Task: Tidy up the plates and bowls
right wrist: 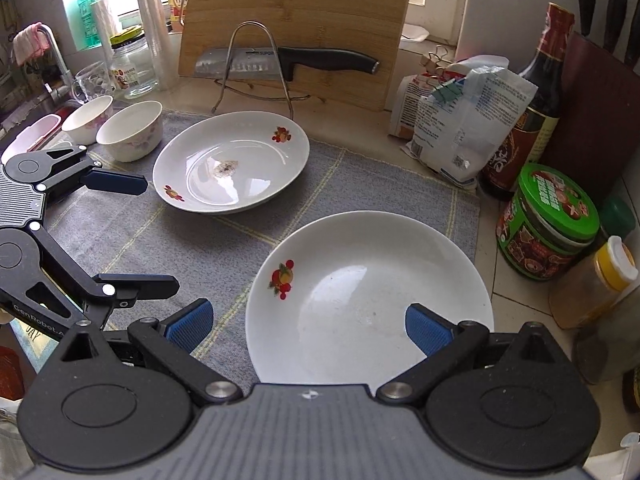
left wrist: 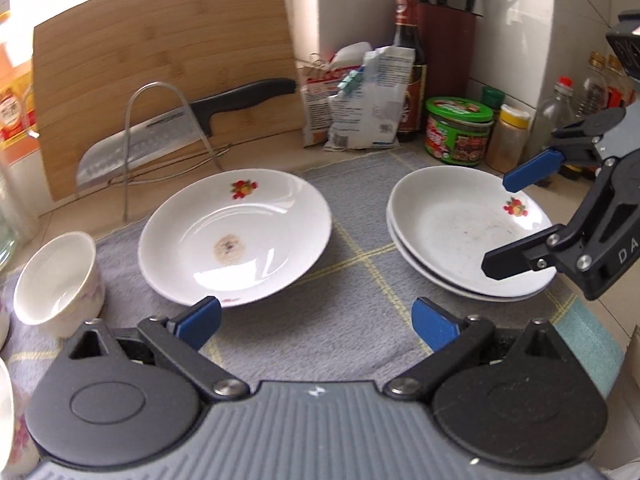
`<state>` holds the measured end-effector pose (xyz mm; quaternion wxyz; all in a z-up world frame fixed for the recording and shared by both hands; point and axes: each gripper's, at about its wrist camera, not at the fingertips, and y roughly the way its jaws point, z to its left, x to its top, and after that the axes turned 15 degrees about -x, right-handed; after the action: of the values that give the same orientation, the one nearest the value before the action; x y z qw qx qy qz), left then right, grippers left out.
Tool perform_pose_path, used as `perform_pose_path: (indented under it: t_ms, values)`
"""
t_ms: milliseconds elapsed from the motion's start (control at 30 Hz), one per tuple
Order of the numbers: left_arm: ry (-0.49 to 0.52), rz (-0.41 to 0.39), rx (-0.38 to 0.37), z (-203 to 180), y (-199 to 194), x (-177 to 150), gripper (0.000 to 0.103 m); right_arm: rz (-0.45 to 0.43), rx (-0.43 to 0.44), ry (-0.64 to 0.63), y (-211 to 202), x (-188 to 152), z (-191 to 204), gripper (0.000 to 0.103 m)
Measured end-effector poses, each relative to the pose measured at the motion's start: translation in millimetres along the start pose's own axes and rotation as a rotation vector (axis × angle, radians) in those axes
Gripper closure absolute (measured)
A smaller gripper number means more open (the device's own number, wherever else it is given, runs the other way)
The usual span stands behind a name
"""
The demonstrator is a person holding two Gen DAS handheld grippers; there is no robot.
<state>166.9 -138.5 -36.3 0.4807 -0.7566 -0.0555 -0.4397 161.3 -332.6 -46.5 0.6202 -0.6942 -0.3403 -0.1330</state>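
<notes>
Two plates [left wrist: 460, 236] are sitting stacked; one stained plate [left wrist: 236, 236] and bowls [right wrist: 130, 130] are waiting, both grippers [left wrist: 316, 320] [right wrist: 308, 326] hanging spread, empty

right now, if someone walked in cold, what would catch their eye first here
Probably the white flower-print plates on the grey cloth: a single stained plate to the left and a stack of two plates to the right, with the right gripper hovering at the stack, jaws open. Next, the big knife held in a wire rack against the upright bamboo cutting board behind them. The left gripper is open too.
</notes>
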Motion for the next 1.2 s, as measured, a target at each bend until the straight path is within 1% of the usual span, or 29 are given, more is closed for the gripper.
perform_pose_path:
  t_ms: [67, 100, 200, 300, 433, 467, 533, 767, 800, 867, 1000, 1100, 1200]
  values:
    - [-0.051, -0.002, 0.034, 10, -8, -10, 0.002, -0.029, -0.001, -0.043, -1, 5, 13, 0.000]
    - [-0.061, 0.000, 0.047, 14, -11, -14, 0.002, -0.039, 0.001, -0.056, -1, 7, 17, 0.000]
    - [-0.051, 0.019, 0.095, 28, -17, -24, 0.002, -0.059, 0.024, -0.081, 1, 15, 31, 0.000]
    - [-0.032, 0.026, 0.105, 42, -18, -29, 0.002, -0.071, 0.029, -0.079, 4, 23, 45, 0.000]
    - [-0.015, 0.027, 0.103, 62, -13, -34, 0.002, -0.057, 0.013, -0.022, 14, 33, 60, 0.000]
    - [-0.023, 0.026, 0.096, 67, -11, -34, 0.002, -0.051, 0.010, -0.005, 16, 36, 63, 0.000]
    - [-0.030, 0.031, 0.061, 75, -4, -33, 0.002, -0.041, -0.005, 0.028, 21, 40, 67, 0.000]
    - [0.041, 0.047, -0.053, 91, 15, -33, 0.002, -0.018, -0.080, 0.129, 26, 44, 78, 0.000]
    - [0.049, 0.055, -0.062, 92, 17, -33, 0.002, -0.021, -0.105, 0.135, 26, 43, 80, 0.000]
    - [0.058, 0.071, -0.062, 95, 16, -32, 0.002, -0.023, -0.138, 0.148, 25, 42, 85, 0.000]
    - [0.063, 0.066, -0.082, 104, 0, -25, 0.002, -0.037, -0.148, 0.136, 27, 41, 95, 0.000]
    - [0.083, 0.074, -0.050, 112, -10, -11, 0.002, -0.048, -0.151, 0.097, 33, 39, 106, 0.000]
    - [0.090, 0.078, -0.032, 117, -14, 5, 0.002, -0.055, -0.125, 0.062, 43, 38, 116, 0.000]
